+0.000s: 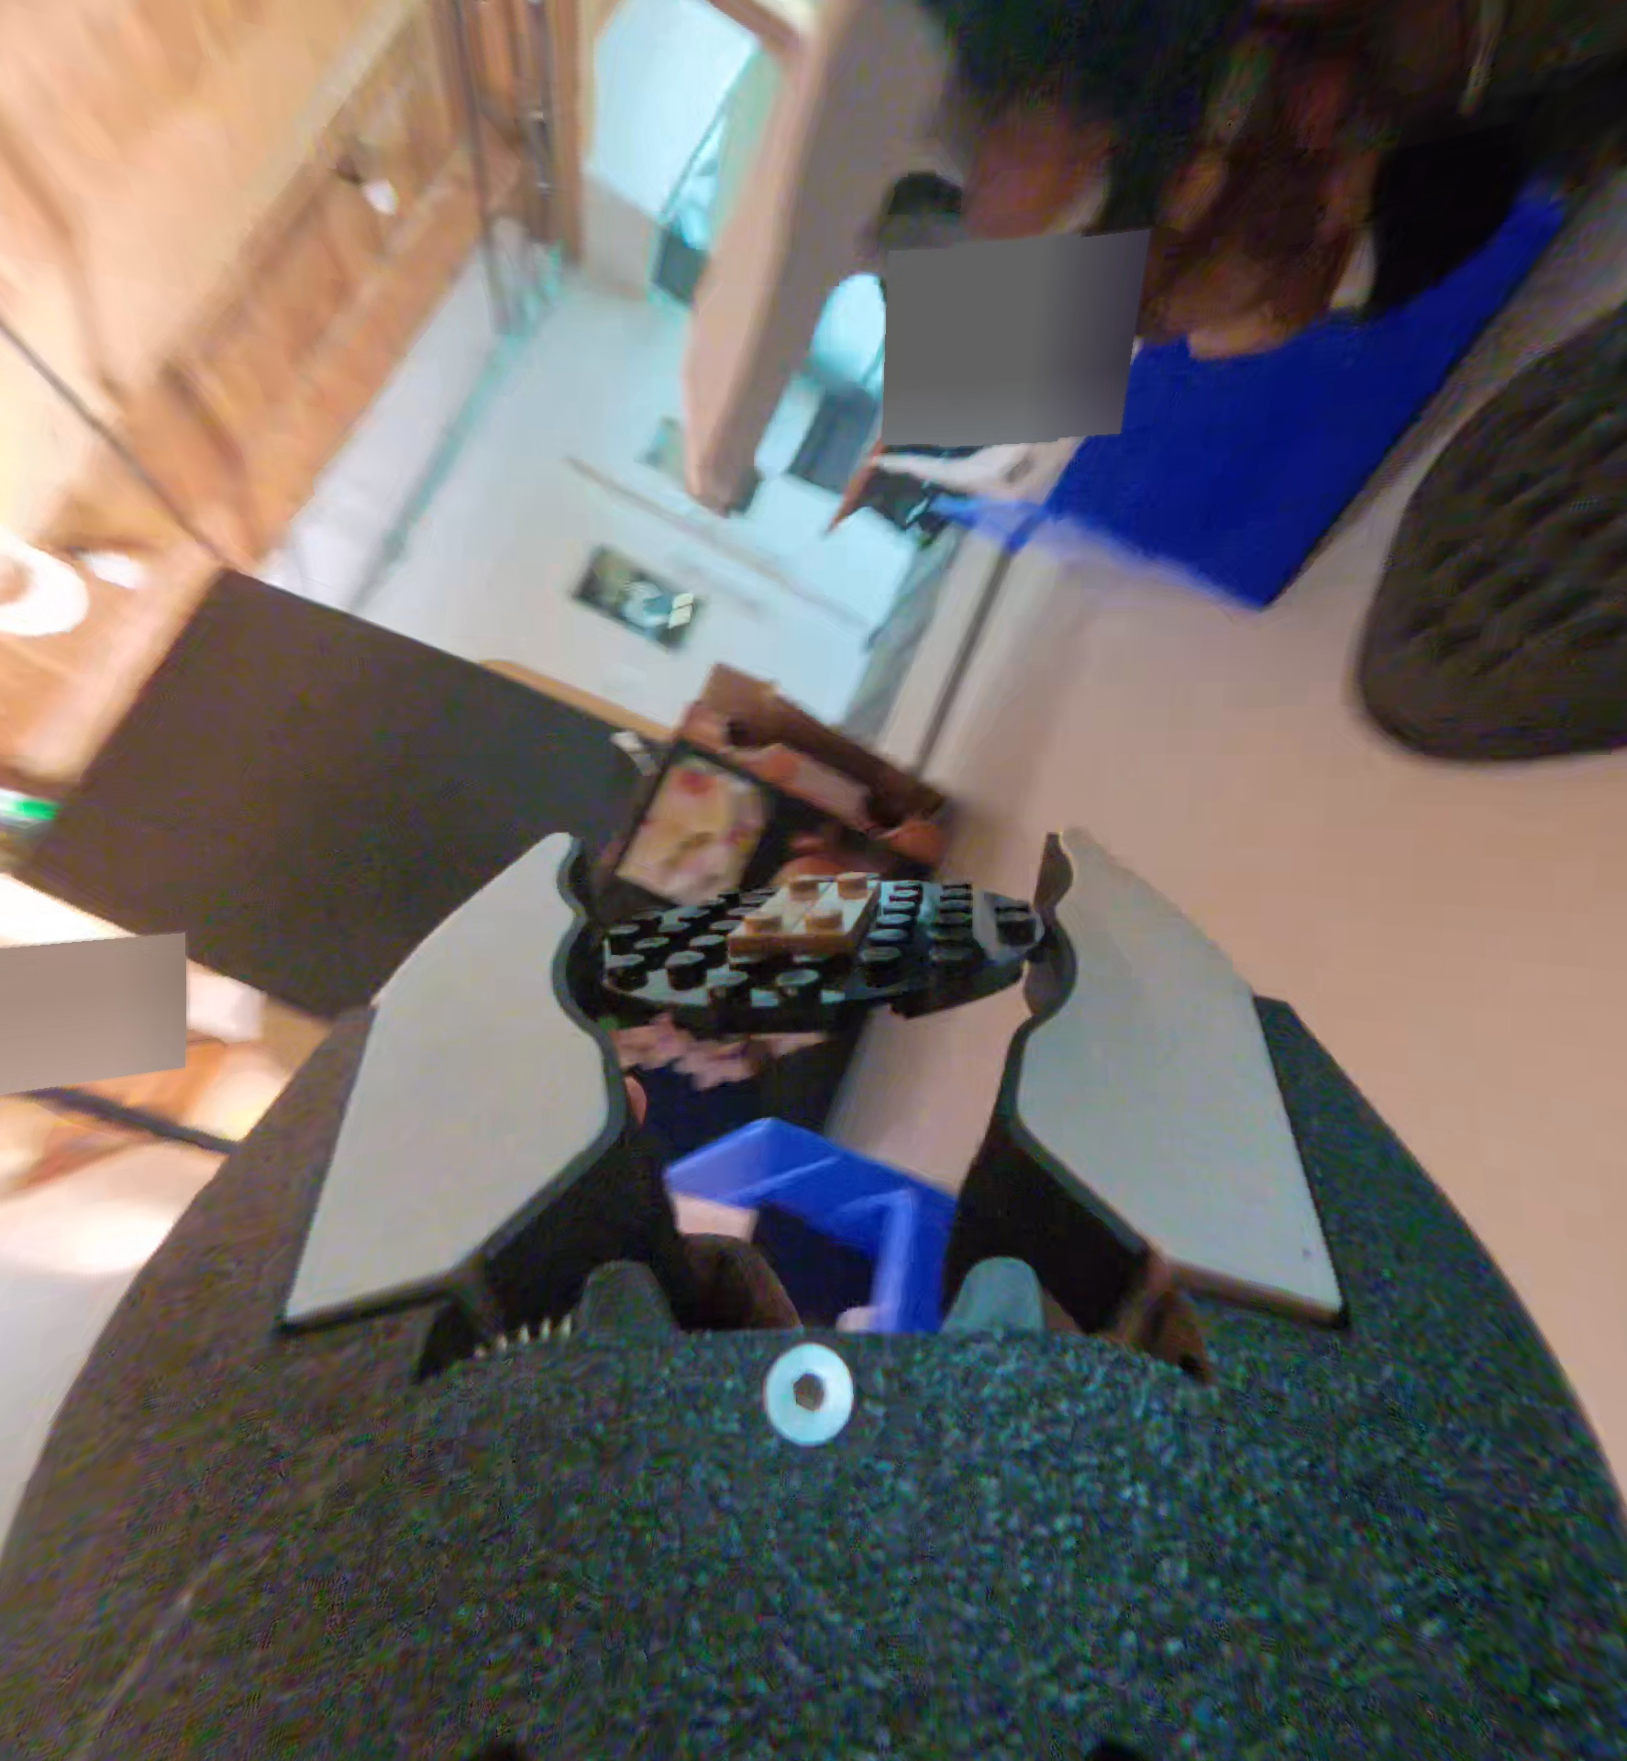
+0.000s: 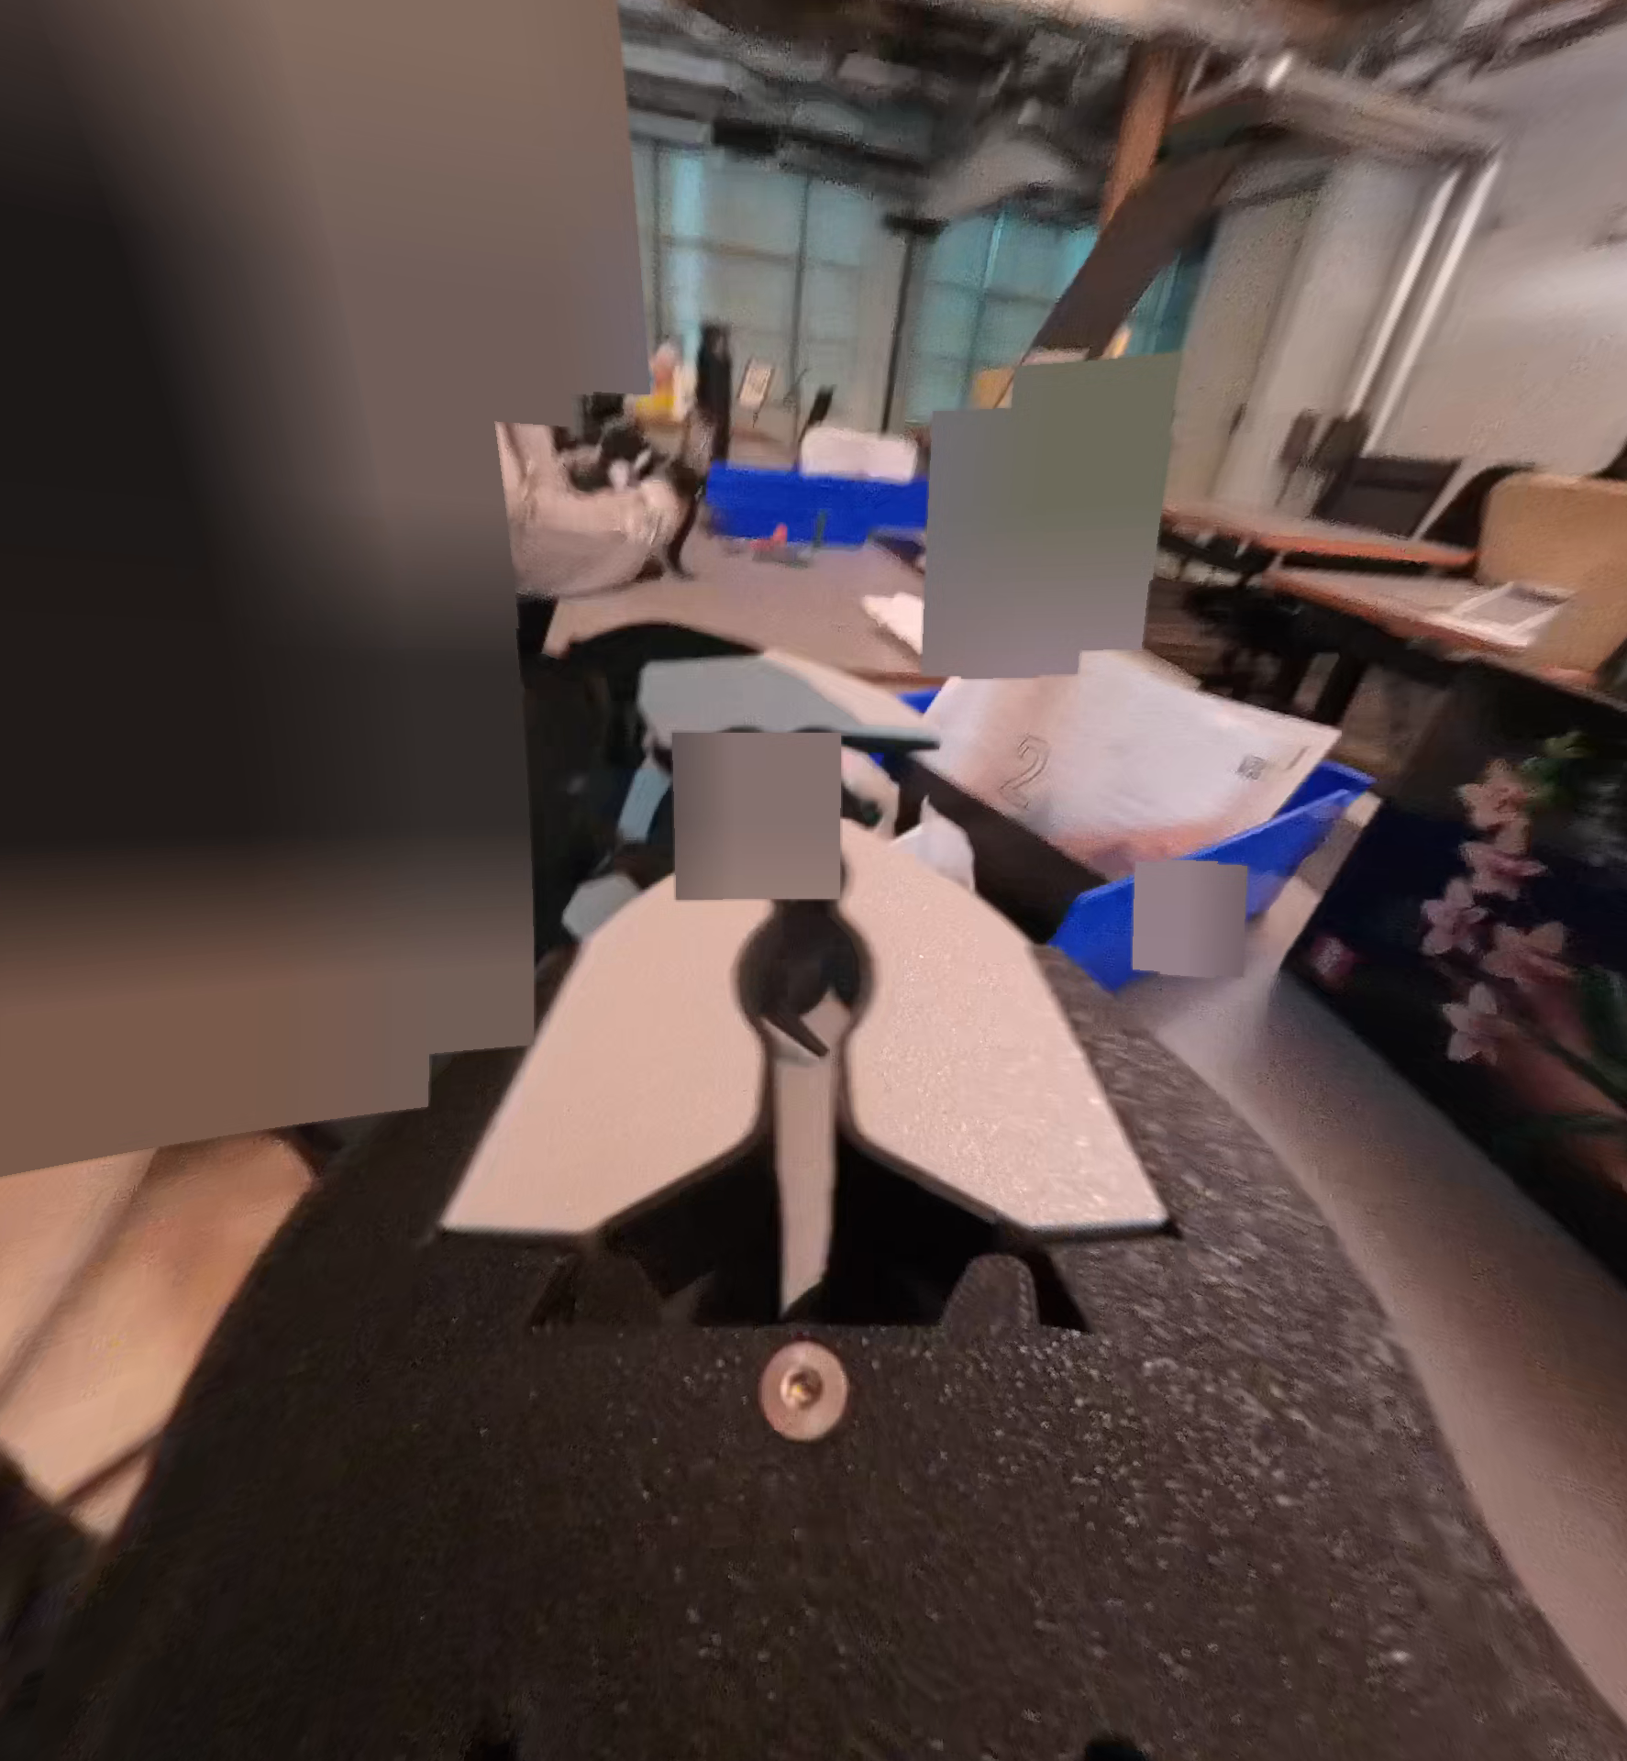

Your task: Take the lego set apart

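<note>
In the left wrist view my left gripper (image 1: 805,939) is shut on a round black studded lego plate (image 1: 695,962) and holds it by its edges in the air. A small tan plate (image 1: 805,920) is stuck on top of the black plate. In the right wrist view my right gripper (image 2: 795,920) is nearly closed on a small dark lego piece (image 2: 795,972) that sits in the round notch between the fingers. A mosaic patch hides the fingertips. A grey finger of the other gripper (image 2: 743,696) shows just beyond.
A blue bin (image 1: 838,1210) lies below the left gripper; it also shows in the right wrist view (image 2: 1096,929), with white bags (image 2: 1124,762) in it. A dark box printed with flowers (image 2: 1505,915) stands at the right. A black mesh chair (image 1: 1553,534) and a beige tabletop (image 1: 1172,762) are nearby.
</note>
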### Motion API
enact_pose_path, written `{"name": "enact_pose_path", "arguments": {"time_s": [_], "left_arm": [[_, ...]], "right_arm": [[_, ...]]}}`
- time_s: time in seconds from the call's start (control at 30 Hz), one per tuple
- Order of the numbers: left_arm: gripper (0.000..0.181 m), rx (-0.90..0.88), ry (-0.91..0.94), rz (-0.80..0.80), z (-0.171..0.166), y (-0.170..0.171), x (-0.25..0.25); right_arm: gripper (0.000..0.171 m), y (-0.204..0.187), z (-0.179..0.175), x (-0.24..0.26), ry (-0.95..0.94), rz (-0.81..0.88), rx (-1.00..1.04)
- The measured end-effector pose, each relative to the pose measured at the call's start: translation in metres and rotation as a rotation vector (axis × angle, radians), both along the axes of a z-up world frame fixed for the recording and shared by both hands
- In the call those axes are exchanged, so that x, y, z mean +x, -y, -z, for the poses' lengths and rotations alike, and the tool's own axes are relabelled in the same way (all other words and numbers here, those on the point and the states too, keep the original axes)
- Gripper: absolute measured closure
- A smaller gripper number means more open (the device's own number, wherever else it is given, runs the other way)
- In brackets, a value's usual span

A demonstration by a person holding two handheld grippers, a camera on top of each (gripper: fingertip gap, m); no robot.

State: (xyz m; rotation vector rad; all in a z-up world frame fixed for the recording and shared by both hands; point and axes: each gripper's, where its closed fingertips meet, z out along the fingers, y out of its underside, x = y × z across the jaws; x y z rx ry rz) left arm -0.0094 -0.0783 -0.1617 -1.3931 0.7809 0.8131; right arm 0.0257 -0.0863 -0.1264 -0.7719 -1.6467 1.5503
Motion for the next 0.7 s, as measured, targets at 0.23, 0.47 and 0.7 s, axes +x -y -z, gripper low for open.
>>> {"name": "enact_pose_path", "arguments": {"time_s": [0.23, 0.47, 0.7], "left_arm": [[0.093, -0.240, 0.293, 0.230, 0.018, 0.003, 0.026], [0.093, -0.353, 0.206, 0.241, 0.036, 0.003, 0.036], [0.093, -0.400, 0.188, 0.272, 0.042, 0.005, 0.040]], "right_arm": [[0.154, 0.043, 0.036, 0.000, 0.094, -0.046, 0.372], [0.153, 0.042, 0.053, -0.004, 0.148, -0.025, 0.460], [0.156, 0.041, 0.056, -0.005, 0.150, -0.020, 0.493]]}}
